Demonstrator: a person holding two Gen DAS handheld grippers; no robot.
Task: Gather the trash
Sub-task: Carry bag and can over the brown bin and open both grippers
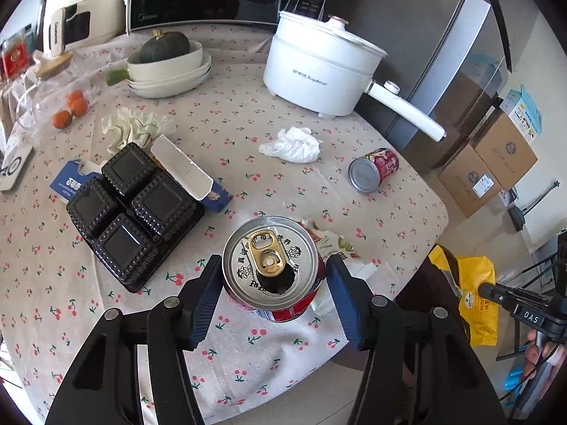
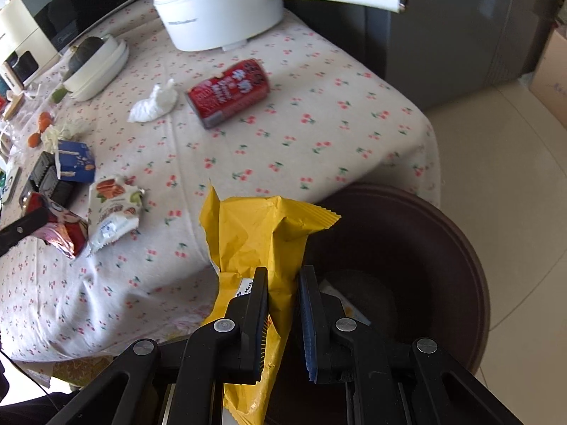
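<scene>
My left gripper [image 1: 273,261] is shut on an upright red can [image 1: 273,265] with an open pull-tab top, held just above the cherry-print tablecloth [image 1: 248,354]. In the right wrist view this can [image 2: 58,230] shows at the far left. My right gripper [image 2: 283,272] is shut on a yellow snack wrapper [image 2: 255,233] beside the table's edge, over a dark brown bin [image 2: 443,248]. A second red can [image 1: 375,168] lies on its side. A white crumpled tissue [image 1: 292,145], a white snack wrapper [image 2: 113,209] and crumpled cream paper [image 1: 133,125] lie on the table.
A black plastic tray [image 1: 131,212] and an open blue box [image 1: 212,194] lie left of the held can. A white electric pot [image 1: 319,67], stacked bowls with a squash [image 1: 166,67] and oranges [image 1: 71,109] stand farther back. Cardboard boxes [image 1: 496,166] sit on the floor.
</scene>
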